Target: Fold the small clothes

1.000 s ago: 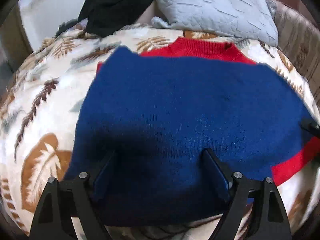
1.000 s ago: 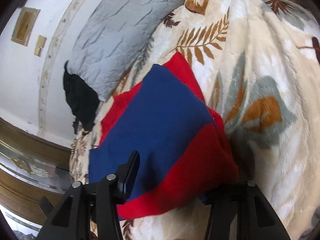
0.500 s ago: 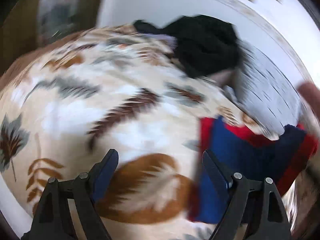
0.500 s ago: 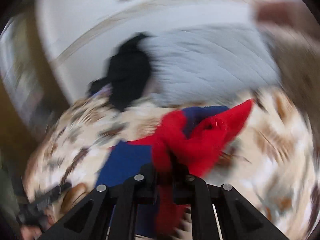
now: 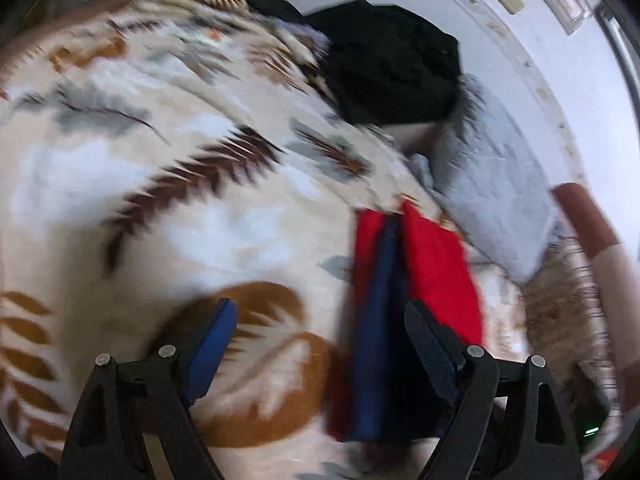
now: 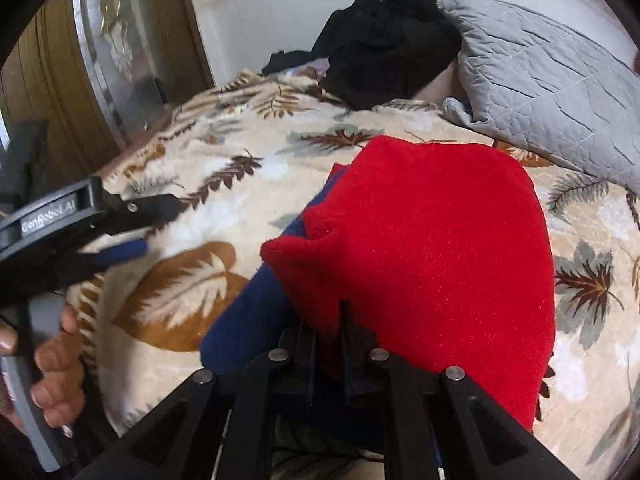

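Note:
A red and blue sweater lies on the leaf-patterned blanket. My right gripper is shut on a red edge of it, and the red cloth drapes over the fingers and across the blue part. In the left wrist view the sweater shows as a narrow red and blue fold at the right. My left gripper stands open over bare blanket just left of it, holding nothing. From the right wrist view the left gripper is at the left, held by a hand.
A pile of black clothes and a grey quilted pillow lie at the head of the bed against the white wall. A wooden cabinet with a mirrored panel stands beyond the bed's left side. Open blanket stretches left of the sweater.
My right gripper shut on the sweater's red edge and carried it up and over the blue part. My left gripper left the sweater and moved to the bare blanket, still open.

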A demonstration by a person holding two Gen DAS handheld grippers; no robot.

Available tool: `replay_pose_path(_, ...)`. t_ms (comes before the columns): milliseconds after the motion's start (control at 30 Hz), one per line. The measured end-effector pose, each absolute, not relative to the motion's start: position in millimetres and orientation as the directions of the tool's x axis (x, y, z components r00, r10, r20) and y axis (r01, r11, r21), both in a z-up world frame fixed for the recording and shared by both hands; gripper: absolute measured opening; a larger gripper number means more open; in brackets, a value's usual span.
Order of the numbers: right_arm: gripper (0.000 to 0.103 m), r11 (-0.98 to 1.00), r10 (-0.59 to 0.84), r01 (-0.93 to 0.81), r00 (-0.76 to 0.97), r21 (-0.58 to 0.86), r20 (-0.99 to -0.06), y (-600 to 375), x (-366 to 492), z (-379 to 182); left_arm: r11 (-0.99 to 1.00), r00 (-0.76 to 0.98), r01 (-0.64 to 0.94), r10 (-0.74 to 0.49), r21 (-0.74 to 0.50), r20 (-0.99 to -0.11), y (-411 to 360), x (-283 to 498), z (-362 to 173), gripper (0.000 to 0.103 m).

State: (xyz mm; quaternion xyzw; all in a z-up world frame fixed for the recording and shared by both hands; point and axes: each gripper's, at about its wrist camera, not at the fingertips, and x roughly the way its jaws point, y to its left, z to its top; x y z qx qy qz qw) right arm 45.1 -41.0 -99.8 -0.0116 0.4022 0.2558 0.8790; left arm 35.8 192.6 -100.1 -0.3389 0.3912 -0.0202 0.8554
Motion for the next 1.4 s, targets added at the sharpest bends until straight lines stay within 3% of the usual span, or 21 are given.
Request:
replay_pose_path(167, 0.011, 0.859, 0.478, -0.457, 0.552, 0.232, -0.684, -47.5, 42.9, -102.2, 0.690, 0.588, -0.092, -0.544, -0.718, -0.598, 164.5, 79.5, -92.4, 0.086)
replay_pose_path(400, 0.011, 0.845, 0.513, -0.466, 0.571, 0.261, -0.641, -54.1, 37.1, -98.2, 0.716, 0.416, -0.124, -0.591, -0.687, -0.691, 127.4, 136.7, -115.0, 0.086)
replay_pose_path(467, 0.011, 0.843, 0.517, -0.471, 0.576, 0.259, -0.633, -55.8, 34.6, -97.5, 0.715, 0.418, -0.130, -0.588, -0.687, -0.692, 124.4, 144.1, -115.1, 0.082)
replay_pose_path(500, 0.011, 0.842, 0.519, -0.474, 0.577, 0.259, -0.631, -56.8, 33.6, -98.1, 0.714, 0.416, -0.120, -0.595, -0.690, -0.688, 121.9, 147.7, -113.4, 0.066)
replay_pose_path(533, 0.011, 0.841, 0.520, -0.475, 0.577, 0.259, -0.630, -57.4, 33.1, -98.6, 0.707, 0.405, -0.105, -0.612, -0.699, -0.679, 118.7, 151.4, -112.4, 0.037)
replay_pose_path(600, 0.011, 0.838, 0.524, -0.478, 0.574, 0.262, -0.629, -58.7, 32.6, -99.6, 0.724, 0.391, -0.097, -0.603, -0.683, -0.695, 115.7, 157.3, -112.2, 0.020)
replay_pose_path(800, 0.011, 0.823, 0.550, -0.498, 0.577, 0.274, -0.604, -62.9, 23.3, -92.3, 0.822, 0.604, 0.082, -0.490, -0.564, -0.628, 114.0, 105.6, -69.5, 0.018)
replay_pose_path(967, 0.018, 0.805, 0.545, -0.547, 0.528, 0.230, -0.651, -48.2, 13.2, -101.8, 0.817, 0.517, -0.094, -0.448, -0.568, -0.730, 138.6, 117.2, -134.9, 0.018)
replay_pose_path(1033, 0.020, 0.803, 0.541, -0.547, 0.508, 0.234, -0.670, -47.0, 12.0, -106.8, 0.804, 0.522, -0.091, -0.464, -0.587, -0.716, 141.7, 117.6, -135.3, 0.018)
replay_pose_path(1133, 0.033, 0.803, 0.549, -0.544, 0.514, 0.244, -0.659, -52.0, 2.6, -103.4, 0.814, 0.522, -0.086, -0.454, -0.574, -0.722, 140.9, 117.1, -133.9, 0.019)
replay_pose_path(1233, 0.071, 0.809, 0.553, -0.522, 0.523, 0.269, -0.649, -62.3, -1.4, -98.1, 0.795, 0.521, -0.097, -0.471, -0.598, -0.712, 143.3, 115.9, -141.2, 0.019)
replay_pose_path(1400, 0.071, 0.811, 0.571, -0.493, 0.547, 0.315, -0.613, -85.2, -13.4, -84.4, 0.788, 0.518, -0.102, -0.480, -0.608, -0.708, 145.9, 112.5, -140.0, 0.021)
